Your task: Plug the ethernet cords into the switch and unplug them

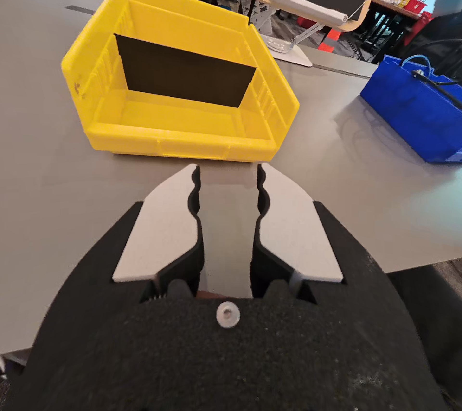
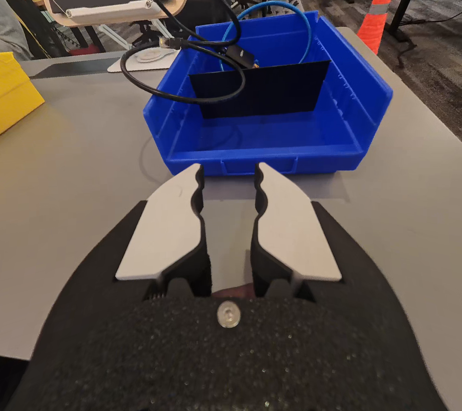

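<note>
Two bins, two grippers, one grey table [image 2: 75, 149]: our left gripper [image 1: 228, 169] hangs just short of the front lip of a yellow bin [image 1: 180, 139], fingers spread w/ bare tabletop showing between them, nothing held. A black divider [image 1: 185, 71] stands upright across that bin. Our right gripper [image 2: 228, 168] sits likewise just before a blue bin [image 2: 262, 156], fingers apart and holding nothing. The task's gear is all in the blue bin's rear compartment, behind its own dark divider [image 2: 260, 89]: a small black switch [image 2: 240, 55] propped at a tilt, a blue ethernet cord [image 2: 300, 14] arching above the back wall, and a black ethernet cord [image 2: 180, 96] looping out over the bin's left wall, its plug [image 2: 163, 42] hanging free in the air. Whether the blue cord is plugged in, we can't tell. An orange cone [image 2: 377, 6] stands on the floor beyond the table's far-right corner.
</note>
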`<state>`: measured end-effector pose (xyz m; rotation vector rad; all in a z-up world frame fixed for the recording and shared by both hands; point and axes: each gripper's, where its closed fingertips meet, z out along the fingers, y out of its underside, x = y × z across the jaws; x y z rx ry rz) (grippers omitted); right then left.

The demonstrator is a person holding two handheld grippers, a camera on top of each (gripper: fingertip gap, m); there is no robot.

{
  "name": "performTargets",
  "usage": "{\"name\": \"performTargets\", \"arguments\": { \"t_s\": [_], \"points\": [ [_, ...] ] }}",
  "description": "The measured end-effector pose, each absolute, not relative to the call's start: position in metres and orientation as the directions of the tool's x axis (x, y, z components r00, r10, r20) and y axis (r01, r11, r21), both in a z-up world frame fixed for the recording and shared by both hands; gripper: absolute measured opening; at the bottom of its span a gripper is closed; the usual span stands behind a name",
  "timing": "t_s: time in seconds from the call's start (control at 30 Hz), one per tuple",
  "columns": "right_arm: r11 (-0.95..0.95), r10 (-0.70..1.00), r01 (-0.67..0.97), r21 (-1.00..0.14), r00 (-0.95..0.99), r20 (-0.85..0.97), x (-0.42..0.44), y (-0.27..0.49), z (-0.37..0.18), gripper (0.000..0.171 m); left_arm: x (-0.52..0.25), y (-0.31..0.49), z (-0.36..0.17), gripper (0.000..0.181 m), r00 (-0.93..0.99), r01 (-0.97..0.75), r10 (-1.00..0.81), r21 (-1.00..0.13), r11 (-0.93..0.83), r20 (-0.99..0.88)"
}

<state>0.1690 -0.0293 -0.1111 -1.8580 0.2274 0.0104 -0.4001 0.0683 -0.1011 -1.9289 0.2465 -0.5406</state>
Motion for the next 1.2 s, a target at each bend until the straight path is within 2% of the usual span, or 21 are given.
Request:
{"name": "performTargets", "arguments": {
  "t_s": [0.2, 0.3, 0.57, 0.67, 0.77, 0.93, 1.07, 1.13, 1.2],
  "points": [
    [-0.299, -0.191, -0.132, -0.945, 0.979, -0.076, 0.178, -0.033, -0.120, 0.037, -0.411, 0.065, -0.093, 0.041, 0.893, 0.090, -0.382, -0.925, -0.368, 0.239],
    [-0.301, -0.190, -0.163, -0.940, 0.976, -0.108, 0.180, -0.031, -0.123, 0.037, -0.408, 0.066, -0.097, 0.041, 0.885, 0.091, -0.390, -0.917, -0.389, 0.254],
    [-0.311, -0.192, -0.145, -0.939, 0.977, -0.087, 0.184, -0.021, -0.125, 0.037, -0.401, 0.066, -0.106, 0.041, 0.892, 0.015, -0.408, -0.915, -0.404, 0.195],
    [-0.314, -0.135, -0.138, -0.939, 0.986, -0.100, 0.173, -0.013, -0.125, 0.039, -0.399, 0.064, -0.110, 0.041, 0.888, 0.001, -0.418, -0.909, -0.417, 0.193],
    [-0.381, 0.030, -0.147, -0.913, 0.985, -0.171, 0.135, -0.001, -0.132, 0.040, -0.398, 0.060, -0.114, 0.041, 0.886, -0.026, -0.428, -0.904, -0.426, 0.176],
    [-0.390, 0.101, -0.048, -0.920, 0.990, -0.095, 0.099, 0.029, -0.133, 0.048, -0.402, 0.050, -0.120, 0.040, 0.893, -0.089, -0.435, -0.900, -0.427, 0.118],
    [-0.328, 0.083, -0.007, -0.945, 0.996, -0.036, 0.083, 0.058, -0.122, 0.057, -0.411, 0.040, -0.126, 0.040, 0.902, -0.143, -0.428, -0.892, -0.430, 0.062],
    [-0.324, 0.010, 0.009, -0.946, 1.000, 0.006, 0.085, 0.070, -0.122, 0.059, -0.415, 0.036, -0.127, 0.040, 0.906, -0.151, -0.421, -0.889, -0.433, 0.051],
    [-0.342, -0.013, 0.023, -0.939, 0.999, 0.030, 0.081, 0.079, -0.125, 0.068, -0.419, 0.032, -0.129, 0.040, 0.909, -0.157, -0.415, -0.884, -0.440, 0.044]
  ]
}}
